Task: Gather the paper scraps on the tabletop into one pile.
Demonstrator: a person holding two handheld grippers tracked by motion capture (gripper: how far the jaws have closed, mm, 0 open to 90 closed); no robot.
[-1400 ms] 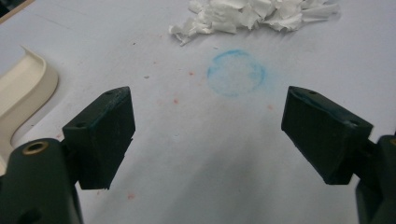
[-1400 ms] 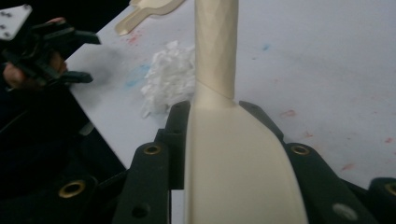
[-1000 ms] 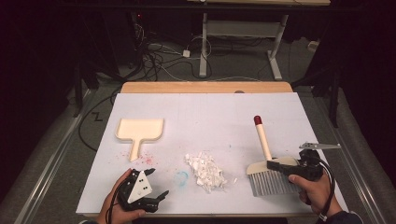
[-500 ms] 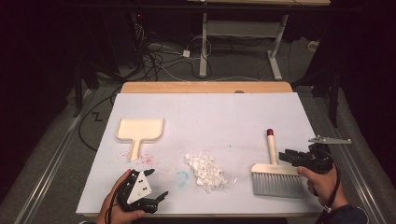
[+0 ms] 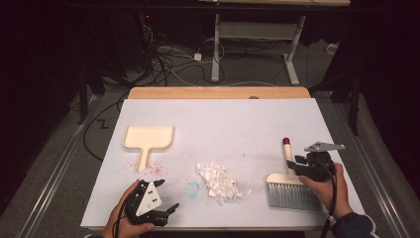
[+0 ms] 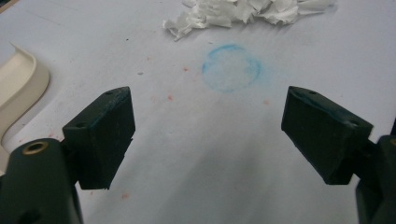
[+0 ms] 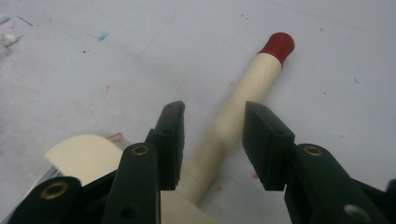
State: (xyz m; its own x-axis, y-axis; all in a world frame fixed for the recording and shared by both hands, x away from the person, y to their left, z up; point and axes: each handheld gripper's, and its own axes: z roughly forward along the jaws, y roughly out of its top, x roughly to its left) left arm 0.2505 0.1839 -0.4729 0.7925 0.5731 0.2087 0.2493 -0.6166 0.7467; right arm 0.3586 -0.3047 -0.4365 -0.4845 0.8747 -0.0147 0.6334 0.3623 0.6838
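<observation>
Brush (image 5: 288,184): cream wooden handle with a red-tipped end (image 7: 279,44), cream head, grey bristles. Lies flat on the white counter (image 5: 233,124), well to the right of the paper scrap pile (image 5: 219,182), handle pointing away from the near edge, bristles toward it. The handle (image 7: 233,114) lies between the jaws of the right hand-held gripper (image 7: 212,140), which stand slightly apart on either side of it, near the head.

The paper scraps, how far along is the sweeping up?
Barely begun. The paper scraps sit in one pile on the table, unswept. In hand: the right hand-held gripper straddles the brush handle, jaws not visibly closed. Left: sweeping into the dustpan, which lies apart; the left hand-held gripper is open.
</observation>
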